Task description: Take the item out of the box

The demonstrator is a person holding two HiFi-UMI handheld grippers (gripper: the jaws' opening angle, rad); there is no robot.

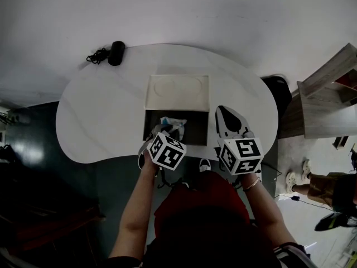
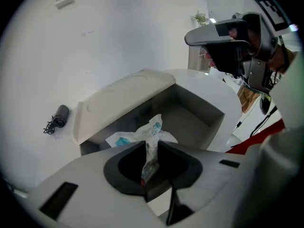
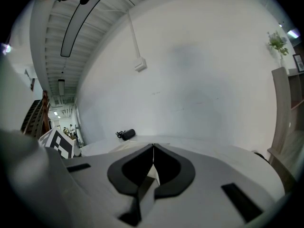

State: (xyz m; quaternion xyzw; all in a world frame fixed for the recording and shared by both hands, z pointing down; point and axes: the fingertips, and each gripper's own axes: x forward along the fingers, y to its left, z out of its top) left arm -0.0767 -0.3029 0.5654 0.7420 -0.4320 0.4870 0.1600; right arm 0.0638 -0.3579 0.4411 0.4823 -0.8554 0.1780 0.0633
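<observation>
The box (image 1: pixel 196 128) sits open on the white table (image 1: pixel 95 116), its lid (image 1: pixel 177 92) folded back on the far side. Beyond the box and to its left, a black cylinder with a tangled cord (image 1: pixel 116 53) lies near the table edge, well apart. Just right of the box, the right gripper (image 3: pixel 153 147) hovers with its jaws together and empty. Over the box's near wall, the left gripper (image 2: pixel 152 145) is clamped on a crinkled clear packet (image 2: pixel 153 132) whose lower end is still inside the box. The packet's contents are hard to make out.
</observation>
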